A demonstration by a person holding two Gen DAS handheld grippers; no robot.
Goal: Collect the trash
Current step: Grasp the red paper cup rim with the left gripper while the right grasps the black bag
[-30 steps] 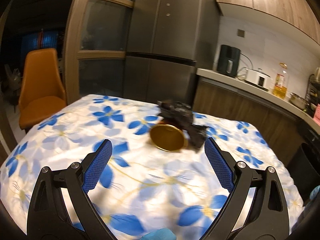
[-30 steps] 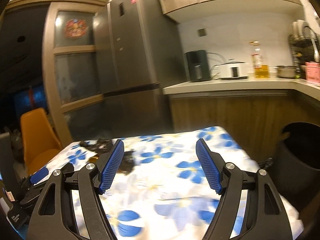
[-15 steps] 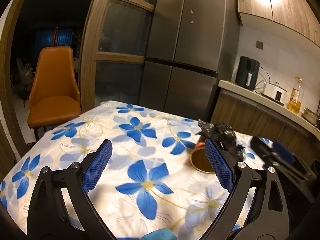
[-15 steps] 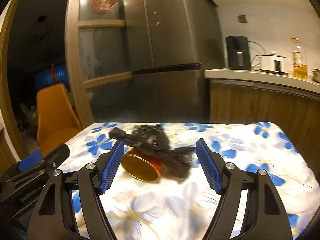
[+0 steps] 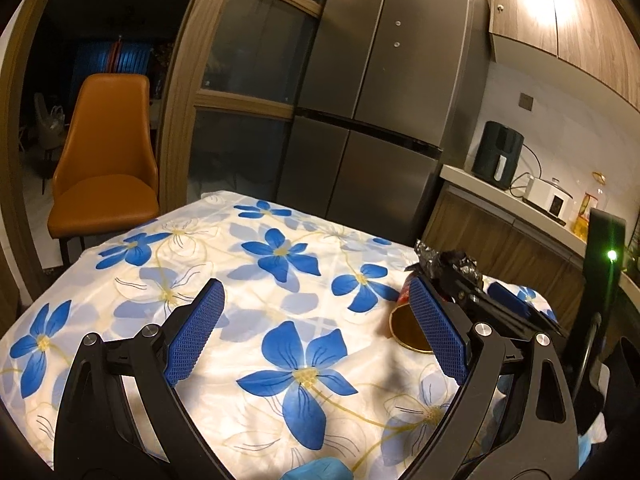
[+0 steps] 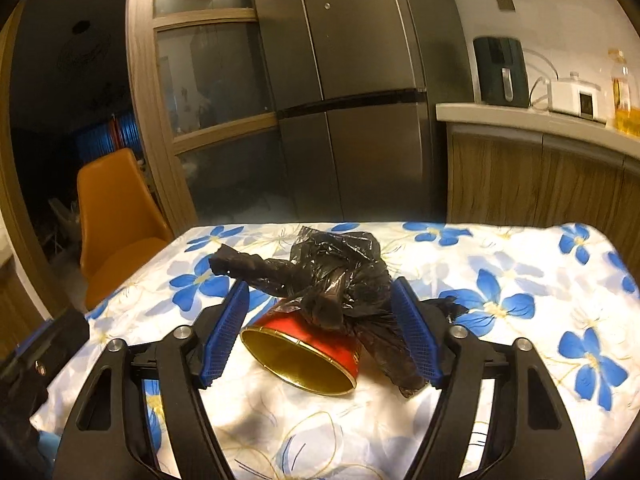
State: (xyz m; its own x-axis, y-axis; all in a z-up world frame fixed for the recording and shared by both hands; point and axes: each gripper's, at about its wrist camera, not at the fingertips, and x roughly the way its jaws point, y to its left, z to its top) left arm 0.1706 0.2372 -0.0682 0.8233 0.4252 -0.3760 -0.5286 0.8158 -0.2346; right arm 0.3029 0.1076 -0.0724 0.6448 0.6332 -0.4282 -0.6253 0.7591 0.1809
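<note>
Warm light is glowing off wooden cabinets (image 5: 560, 12); a steel fridge (image 5: 384, 92) is standing behind the flowered table (image 5: 248, 280), an orange chair (image 5: 106, 156) sitting beside a dark doorway (image 5: 104, 52).

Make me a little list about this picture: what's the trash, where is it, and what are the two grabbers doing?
trash: black bag and red tin
tin: on its side, gold inside facing the right wrist camera
bag: crumpled, lying over the tin
where: on the flowered cloth on the table
right gripper: open, fingers either side of the bag and tin, not yet gripping
left gripper: open, holds nothing, trash off to its right
nearby: orange chair, fridge
</note>
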